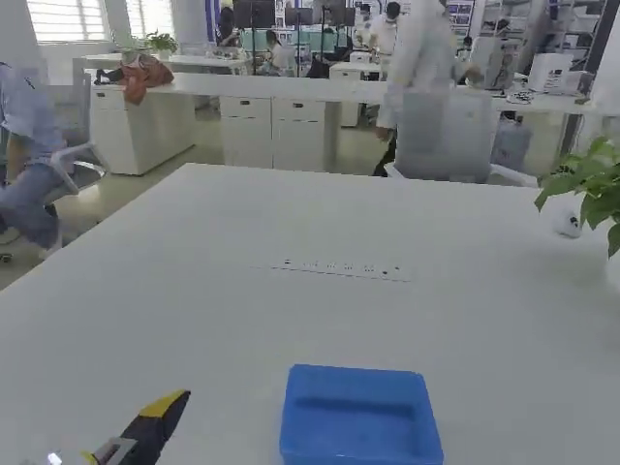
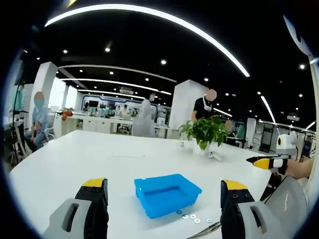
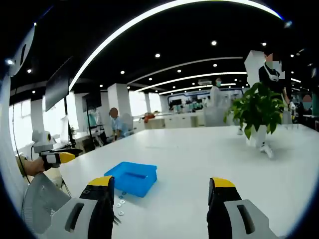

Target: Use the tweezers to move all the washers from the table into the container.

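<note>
A blue container (image 1: 358, 418) sits on the white table (image 1: 291, 223) near its front edge. Several small washers (image 2: 192, 217) lie on the table just beside the container (image 2: 167, 193); they also show in the right gripper view (image 3: 119, 201). A thin metal piece, possibly the tweezers (image 2: 207, 230), lies by them. My left gripper (image 2: 164, 184) is open and empty, aimed at the container, and its yellow tip (image 1: 155, 417) shows left of it. My right gripper (image 3: 160, 181) is open and empty, off to the container's (image 3: 132, 178) other side.
A potted plant (image 2: 204, 132) stands at the table's far right edge (image 1: 591, 184), with a small white object (image 1: 570, 225) beside it. A cable strip (image 1: 339, 268) lies across mid-table. A person sits at the left (image 1: 24, 155), and others stand behind.
</note>
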